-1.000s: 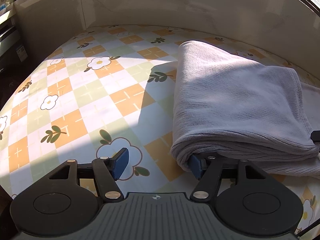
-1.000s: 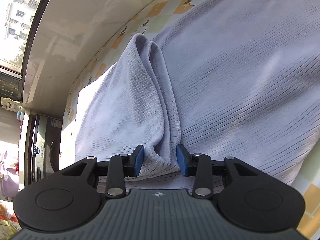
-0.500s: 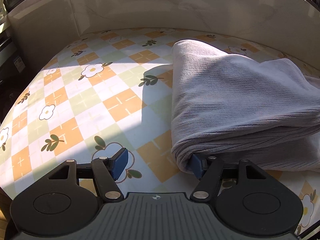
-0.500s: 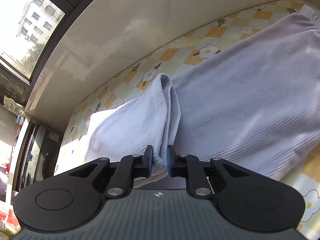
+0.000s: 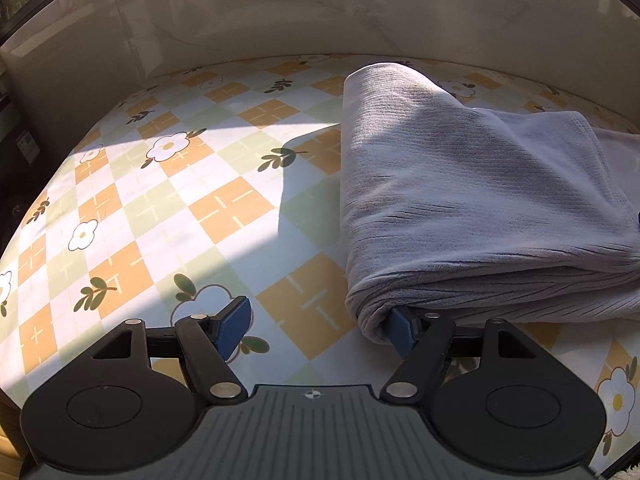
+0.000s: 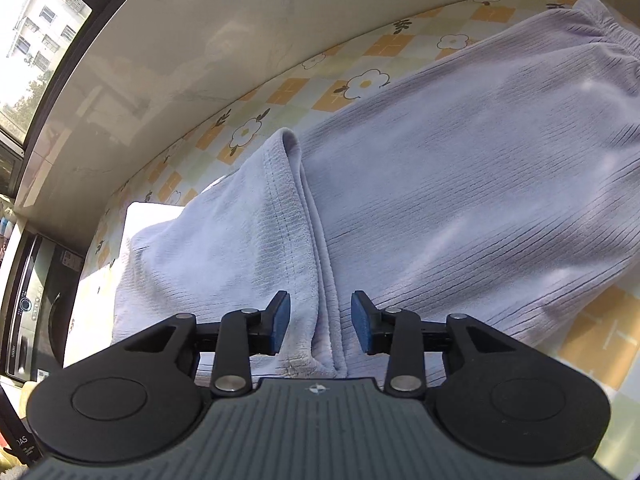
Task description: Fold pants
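Pale grey ribbed pants lie folded on the right of the flowered checked tablecloth. My left gripper is low at the fold's near corner, its jaws opening. Its right fingertip is tucked under the fold's edge, and only tablecloth lies between the pads. In the right wrist view the pants fill the middle, waistband at the top right. My right gripper is opening, and a raised ridge of the hem runs between the pads without either pad pressing on it.
A pale marble wall runs along the table's far edge. A window sits at the upper left of the right wrist view, with a washing machine below it. Bare tablecloth stretches left of the pants.
The right gripper pinched the hem ridge half a second ago and has now let it go and lifted a little. The left jaws have spread slightly.
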